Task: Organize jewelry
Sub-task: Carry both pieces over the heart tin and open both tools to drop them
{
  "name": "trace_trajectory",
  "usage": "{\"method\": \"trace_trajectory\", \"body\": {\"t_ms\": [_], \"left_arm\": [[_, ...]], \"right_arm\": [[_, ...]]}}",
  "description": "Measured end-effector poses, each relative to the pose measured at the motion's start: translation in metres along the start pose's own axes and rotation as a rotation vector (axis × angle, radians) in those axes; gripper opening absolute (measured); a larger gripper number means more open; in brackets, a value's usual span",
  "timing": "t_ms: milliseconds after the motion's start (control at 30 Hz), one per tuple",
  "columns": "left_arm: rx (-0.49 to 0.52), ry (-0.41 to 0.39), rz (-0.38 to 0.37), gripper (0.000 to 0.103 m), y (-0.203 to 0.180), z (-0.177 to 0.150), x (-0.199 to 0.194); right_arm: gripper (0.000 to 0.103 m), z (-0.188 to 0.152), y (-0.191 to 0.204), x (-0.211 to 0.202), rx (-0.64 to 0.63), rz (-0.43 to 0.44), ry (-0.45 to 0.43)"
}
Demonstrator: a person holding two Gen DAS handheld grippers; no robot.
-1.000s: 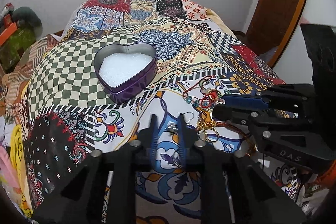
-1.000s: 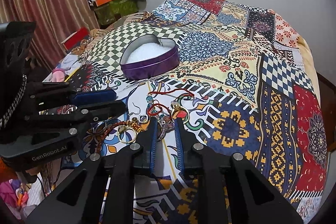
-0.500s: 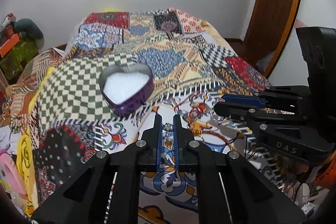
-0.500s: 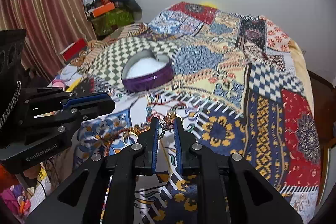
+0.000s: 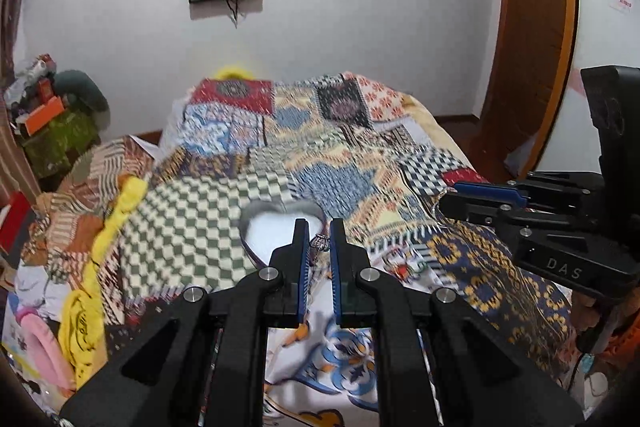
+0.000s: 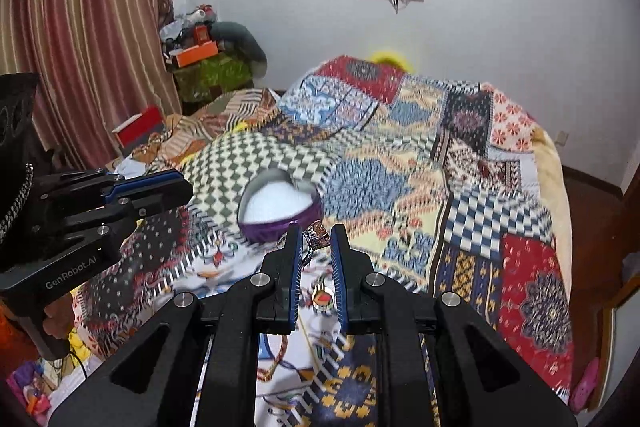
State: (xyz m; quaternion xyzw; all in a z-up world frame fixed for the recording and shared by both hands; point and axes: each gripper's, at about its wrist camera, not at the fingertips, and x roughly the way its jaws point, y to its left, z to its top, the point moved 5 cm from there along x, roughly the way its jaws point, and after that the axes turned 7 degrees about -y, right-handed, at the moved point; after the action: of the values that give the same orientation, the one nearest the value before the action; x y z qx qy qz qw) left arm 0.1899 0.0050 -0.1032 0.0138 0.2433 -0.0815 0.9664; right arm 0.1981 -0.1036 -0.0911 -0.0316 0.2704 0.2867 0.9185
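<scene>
A small silver earring (image 5: 319, 243) is pinched between the tips of my left gripper (image 5: 319, 231), which is shut on it above the patchwork bedspread. Just beyond those tips lies the purple heart-shaped tin (image 5: 264, 223) with its white lining. My right gripper (image 6: 316, 235) is shut on a silver ring with a pinkish stone (image 6: 317, 235), held in the air near the tin's (image 6: 276, 207) front rim. Each gripper shows in the other's view: the right gripper (image 5: 476, 198) at the right, the left gripper (image 6: 160, 187) at the left.
More jewelry lies on the bedspread under the grippers: a gold ring with a red stone (image 6: 323, 297), red and gold threads (image 6: 276, 359), and beads (image 5: 404, 269). Clothes and a yellow cloth (image 5: 120, 211) pile up at the bed's left edge. A curtain (image 6: 80, 47) hangs at the left.
Both grippers have lifted off the bedspread, each carrying its piece of jewelry up from the pile. The views tilted up, so the tin now sits just past the fingertips.
</scene>
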Motion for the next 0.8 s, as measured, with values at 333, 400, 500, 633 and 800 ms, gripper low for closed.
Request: {"method": "trace_trajectory", "body": {"t_ms": [333, 400, 500, 633, 800], "left_arm": [[0.010, -0.043, 0.036, 0.008, 0.015, 0.020, 0.019], [0.013, -0.039, 0.042, 0.008, 0.017, 0.020, 0.027], [0.011, -0.029, 0.049, 0.008, 0.023, 0.019, 0.041], [-0.002, -0.003, 0.057, 0.008, 0.033, 0.015, 0.061], [-0.041, 0.045, 0.047, 0.008, 0.045, 0.005, 0.085]], "right_arm": [[0.013, 0.018, 0.008, 0.029, -0.039, 0.020, -0.006], [0.013, 0.019, 0.010, 0.039, -0.054, 0.021, 0.004], [0.013, 0.019, 0.014, 0.050, -0.080, 0.020, 0.017], [0.013, 0.014, 0.020, 0.066, -0.112, 0.029, 0.043], [0.013, 0.007, 0.023, 0.090, -0.134, 0.035, 0.092]]}}
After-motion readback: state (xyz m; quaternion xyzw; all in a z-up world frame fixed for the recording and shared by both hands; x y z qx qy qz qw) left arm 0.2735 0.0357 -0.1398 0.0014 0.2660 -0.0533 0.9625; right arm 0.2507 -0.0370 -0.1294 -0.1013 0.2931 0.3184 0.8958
